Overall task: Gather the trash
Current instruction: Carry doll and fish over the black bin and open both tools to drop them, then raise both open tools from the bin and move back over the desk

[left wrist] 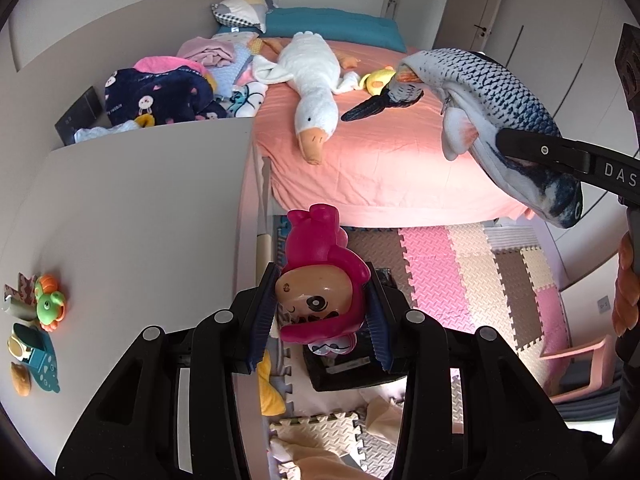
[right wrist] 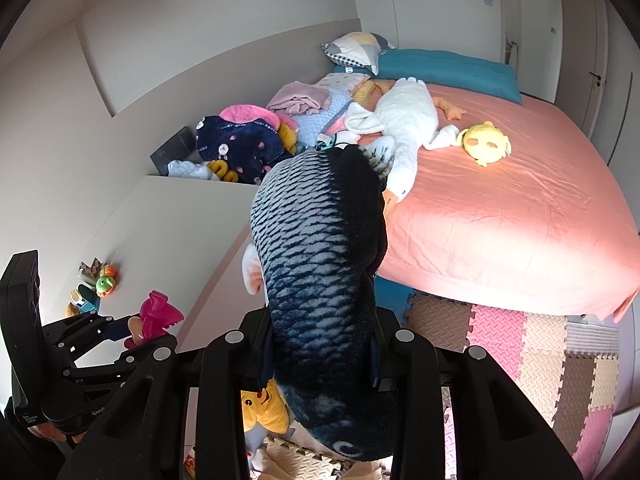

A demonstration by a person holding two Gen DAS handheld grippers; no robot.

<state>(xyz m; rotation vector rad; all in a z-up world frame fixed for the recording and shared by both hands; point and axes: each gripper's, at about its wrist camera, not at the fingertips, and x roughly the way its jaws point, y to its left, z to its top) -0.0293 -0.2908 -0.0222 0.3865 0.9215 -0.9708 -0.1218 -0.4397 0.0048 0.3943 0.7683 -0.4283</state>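
Note:
My left gripper [left wrist: 320, 312] is shut on a pink plastic doll toy [left wrist: 320, 276], held upside down above the floor beside the white desk [left wrist: 132, 216]. It also shows in the right wrist view [right wrist: 154, 320]. My right gripper [right wrist: 320, 352] is shut on a blue-grey plush fish [right wrist: 320, 256], held up in the air in front of the bed. The fish also shows in the left wrist view [left wrist: 492, 100], clamped by a black finger [left wrist: 560, 156].
The pink bed [right wrist: 500, 220] holds a white goose plush [left wrist: 312, 76], a yellow duck plush [right wrist: 486, 142] and a clothes pile [left wrist: 160, 96]. Small toys [left wrist: 48, 304] lie on the desk. Foam mats [left wrist: 460, 280], a black box [left wrist: 348, 368] and a yellow plush [right wrist: 264, 408] lie on the floor.

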